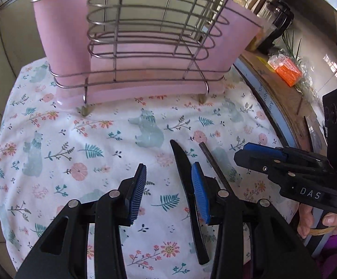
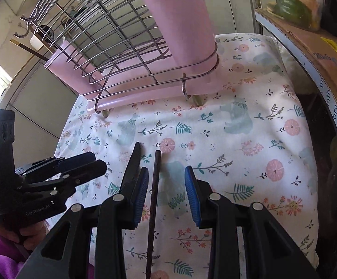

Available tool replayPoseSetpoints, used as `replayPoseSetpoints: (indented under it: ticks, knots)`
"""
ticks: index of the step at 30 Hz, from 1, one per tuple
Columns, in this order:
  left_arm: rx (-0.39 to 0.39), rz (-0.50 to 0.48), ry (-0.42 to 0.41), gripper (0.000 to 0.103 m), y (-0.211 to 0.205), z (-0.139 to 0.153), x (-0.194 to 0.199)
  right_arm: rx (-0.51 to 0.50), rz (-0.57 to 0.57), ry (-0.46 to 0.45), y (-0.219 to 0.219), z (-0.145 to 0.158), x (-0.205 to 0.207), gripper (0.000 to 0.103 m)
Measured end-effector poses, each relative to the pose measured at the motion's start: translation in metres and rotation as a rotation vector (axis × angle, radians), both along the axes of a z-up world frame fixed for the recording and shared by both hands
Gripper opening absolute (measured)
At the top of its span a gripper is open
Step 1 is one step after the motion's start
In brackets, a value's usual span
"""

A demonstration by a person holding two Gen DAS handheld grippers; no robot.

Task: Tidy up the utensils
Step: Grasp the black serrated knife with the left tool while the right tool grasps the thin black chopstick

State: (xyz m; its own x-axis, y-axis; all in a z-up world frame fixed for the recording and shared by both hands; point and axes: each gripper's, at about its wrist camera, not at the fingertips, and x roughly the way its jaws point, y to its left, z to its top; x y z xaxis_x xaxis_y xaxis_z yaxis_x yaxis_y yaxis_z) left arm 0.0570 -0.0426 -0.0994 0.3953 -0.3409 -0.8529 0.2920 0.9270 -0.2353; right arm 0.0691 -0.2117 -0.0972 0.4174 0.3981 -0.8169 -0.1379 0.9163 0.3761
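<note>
Left gripper (image 1: 168, 190): spread, empty, black knife (image 1: 187, 195) by its right finger.
Right gripper (image 2: 166, 195): spread around dark chopstick (image 2: 153, 204), perhaps not touching.
Utensil rack (image 1: 145, 34): behind, on floral cloth (image 1: 75, 151).

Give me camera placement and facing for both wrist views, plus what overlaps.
Left wrist: sits on the left gripper, looking forward and down over the floral cloth at the pink utensil rack; its open jaws, the right gripper and the holder's hand show.
Right wrist: sits on the right gripper, same heading from further right; its open jaws straddle the dark stick, left gripper at left.
Shared: rack, cloth, black knife, stick, each other's gripper.
</note>
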Motion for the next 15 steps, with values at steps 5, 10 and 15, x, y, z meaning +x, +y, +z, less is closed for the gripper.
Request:
replayPoseSetpoints:
  ticks: [5,10,15]
  knots:
    - [0.044,-0.029,0.042,0.041,-0.02,-0.01,0.003,0.003,0.007,0.021,-0.003,-0.004,-0.003,0.032]
    - [0.097,-0.057,0.041,0.041,-0.037,-0.014,0.002,0.015,0.005,0.02,-0.006,-0.005,-0.009,0.032]
    - [0.127,-0.071,0.045,0.039,-0.046,-0.018,0.003,0.024,0.004,0.011,-0.006,-0.004,-0.009,0.032]
